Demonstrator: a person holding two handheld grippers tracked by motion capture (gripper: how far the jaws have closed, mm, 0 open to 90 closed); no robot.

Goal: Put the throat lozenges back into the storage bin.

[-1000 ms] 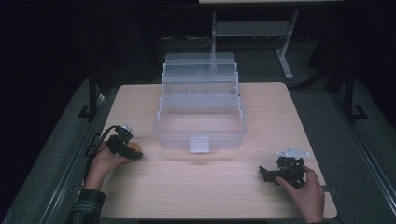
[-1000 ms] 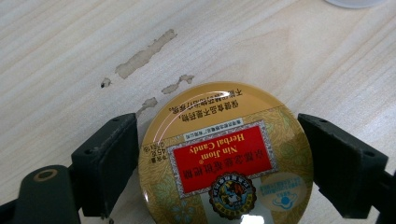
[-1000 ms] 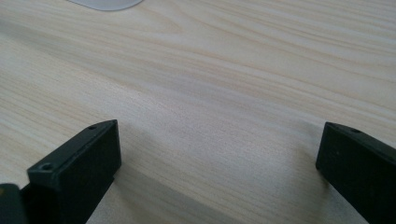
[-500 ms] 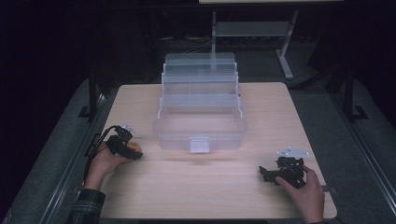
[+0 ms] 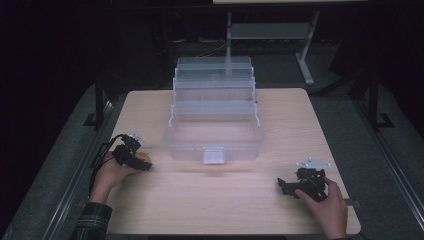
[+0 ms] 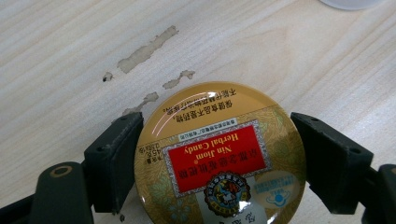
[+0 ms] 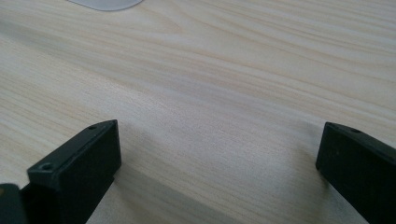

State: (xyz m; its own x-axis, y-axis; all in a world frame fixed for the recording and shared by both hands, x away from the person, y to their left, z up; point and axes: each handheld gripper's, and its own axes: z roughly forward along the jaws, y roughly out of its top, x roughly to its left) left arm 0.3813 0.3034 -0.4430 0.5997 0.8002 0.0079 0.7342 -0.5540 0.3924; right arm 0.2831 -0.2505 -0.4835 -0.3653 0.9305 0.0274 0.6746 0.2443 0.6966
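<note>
A light wooden table (image 5: 220, 200) carries a clear plastic box (image 5: 214, 135) with stepped tiers folded open toward the far edge. The box stands at the middle of the table, nearer the far edge than the near one, with its front latch facing the person.

Near the left edge of the table, the left hand (image 5: 111, 175) holds the left gripper (image 5: 142, 162), which points toward the box. In the left gripper view, a round gold candy tin (image 6: 219, 158) sits between the two black jaws. Its lid has a red label reading "Nin Jiom Herbal Candy", seen upside down from this camera. The left jaw presses against the tin's rim, and the right jaw is at the rim on the other side, so the gripper is closed around the tin. The tin lies flat on the table, just off the near left corner of the box. A few pale, scuffed patches (image 6: 147, 49) mark the wood beyond the tin.

Near the right corner of the near edge, the right hand (image 5: 327, 207) holds the right gripper (image 5: 282, 186), which points left across the table. In the right gripper view its jaws stand wide apart with only bare wood between them. A curved piece of the clear box shows at the top edge of that view.
</note>
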